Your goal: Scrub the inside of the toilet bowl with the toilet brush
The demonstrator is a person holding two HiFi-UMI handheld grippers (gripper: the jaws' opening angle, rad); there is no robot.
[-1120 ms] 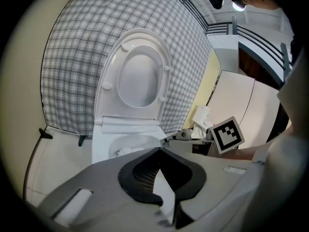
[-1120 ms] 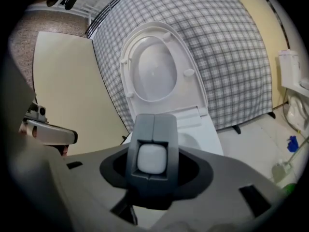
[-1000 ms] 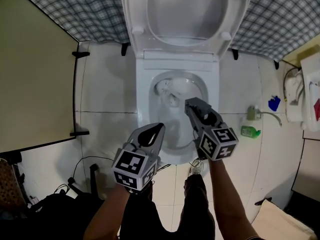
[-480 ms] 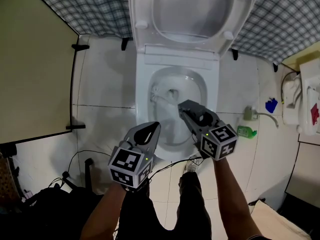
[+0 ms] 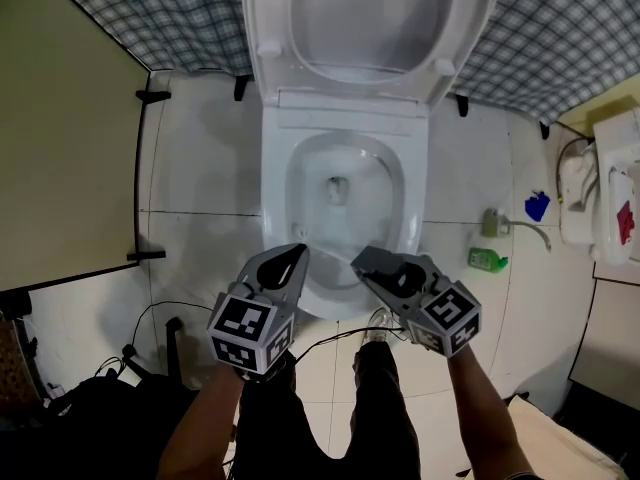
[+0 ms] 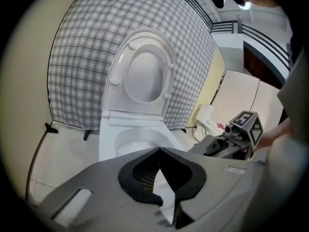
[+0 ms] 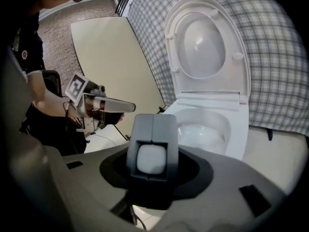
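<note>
R gripper (image 5: 366, 260): I am clamping both jaws on the white toilet brush handle (image 7: 152, 159), w/ the tips pointing left across the front of the toilet bowl (image 5: 278, 183). In head view a thin pale shaft (image 5: 330, 254) is running from those tips over the bowl's front part toward the L gripper (image 5: 298, 253); the brush head cannot be made out. L gripper: I am holding its jaws closed tip to tip, nothing between them, at the bowl's front-left rim. The lid (image 5: 365, 18) is standing raised behind the bowl. The grippers are sitting near each other, not touching.
</note>
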